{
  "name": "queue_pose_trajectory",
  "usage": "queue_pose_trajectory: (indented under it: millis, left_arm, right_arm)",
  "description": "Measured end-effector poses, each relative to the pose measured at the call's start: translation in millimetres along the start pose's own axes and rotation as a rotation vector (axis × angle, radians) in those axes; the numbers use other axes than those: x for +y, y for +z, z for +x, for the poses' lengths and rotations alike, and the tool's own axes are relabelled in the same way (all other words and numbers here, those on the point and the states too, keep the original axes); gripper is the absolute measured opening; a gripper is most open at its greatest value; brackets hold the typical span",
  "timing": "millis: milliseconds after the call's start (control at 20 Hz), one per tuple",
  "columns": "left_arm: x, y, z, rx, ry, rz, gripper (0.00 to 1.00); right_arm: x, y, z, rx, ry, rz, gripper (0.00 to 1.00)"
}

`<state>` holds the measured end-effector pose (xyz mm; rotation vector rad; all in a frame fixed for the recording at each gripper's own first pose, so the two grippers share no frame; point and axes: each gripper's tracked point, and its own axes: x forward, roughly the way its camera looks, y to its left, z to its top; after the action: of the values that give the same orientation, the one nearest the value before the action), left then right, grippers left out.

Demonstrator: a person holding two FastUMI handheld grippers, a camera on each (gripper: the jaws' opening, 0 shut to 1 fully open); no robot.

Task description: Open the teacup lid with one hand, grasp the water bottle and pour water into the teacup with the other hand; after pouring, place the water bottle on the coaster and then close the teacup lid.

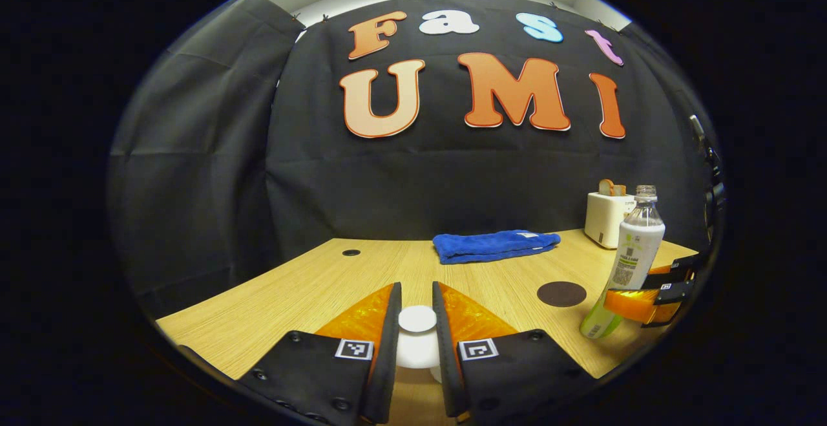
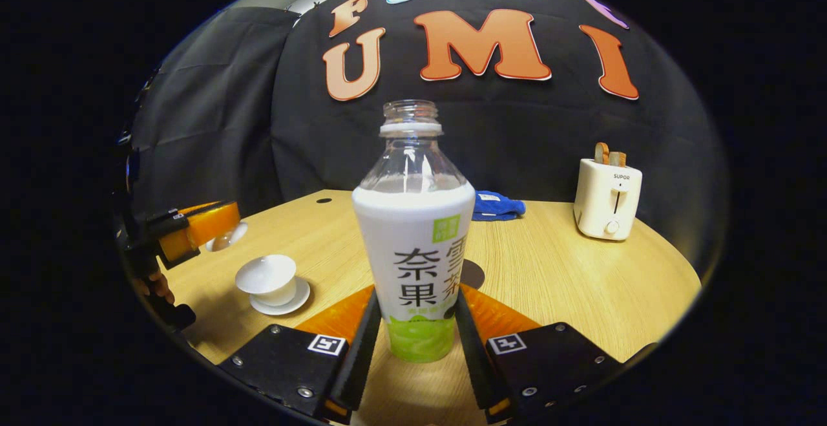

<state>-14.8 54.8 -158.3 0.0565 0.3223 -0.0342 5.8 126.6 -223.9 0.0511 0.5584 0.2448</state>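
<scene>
My left gripper (image 1: pixel 417 290) is shut on the white teacup lid (image 1: pixel 417 322), pinching its knob between both fingers. In the right gripper view that gripper (image 2: pixel 207 229) holds the lid (image 2: pixel 226 238) up and to the left of the uncovered white teacup (image 2: pixel 267 277), which stands on its saucer. My right gripper (image 2: pixel 417 297) is shut on the capless water bottle (image 2: pixel 413 245), low on its white and green label. In the left gripper view the bottle (image 1: pixel 630 258) leans, with the right gripper (image 1: pixel 646 303) around its lower part. A dark round coaster (image 1: pixel 561 293) lies just left of it.
A white toaster (image 2: pixel 607 200) with bread in its slots stands at the back right of the wooden table (image 2: pixel 581 284). A folded blue towel (image 1: pixel 494 246) lies at the table's far middle. A small dark hole (image 1: pixel 351 253) sits at the back left.
</scene>
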Motion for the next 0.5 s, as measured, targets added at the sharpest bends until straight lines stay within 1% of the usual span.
queue_pose_trajectory:
  millis: [100,200,250,350,400,450,500]
  left_arm:
    - [5,-2,-2,0.002,0.006,-0.008,0.34]
    - [15,-1,1,0.002,0.019,0.001,0.31]
    - [19,-1,0,0.005,0.025,0.006,0.34]
    - [27,-2,-1,0.01,0.04,0.007,0.34]
    - [33,-2,-1,0.01,0.05,0.005,0.31]
    - [35,-1,-2,0.01,0.053,0.005,0.34]
    - [39,-1,-3,0.009,0.058,0.004,0.34]
  right_arm:
    - [1,4,-1,0.006,0.002,-0.013,0.65]
    - [0,15,-2,-0.013,-0.009,-0.064,0.64]
    - [-2,21,-1,-0.024,-0.022,-0.101,0.64]
    - [-6,29,1,-0.032,-0.058,-0.185,0.64]
    - [-8,32,2,-0.032,-0.074,-0.233,0.64]
    - [-10,31,2,-0.029,-0.088,-0.279,0.64]
    - [-11,31,3,-0.026,-0.102,-0.328,0.64]
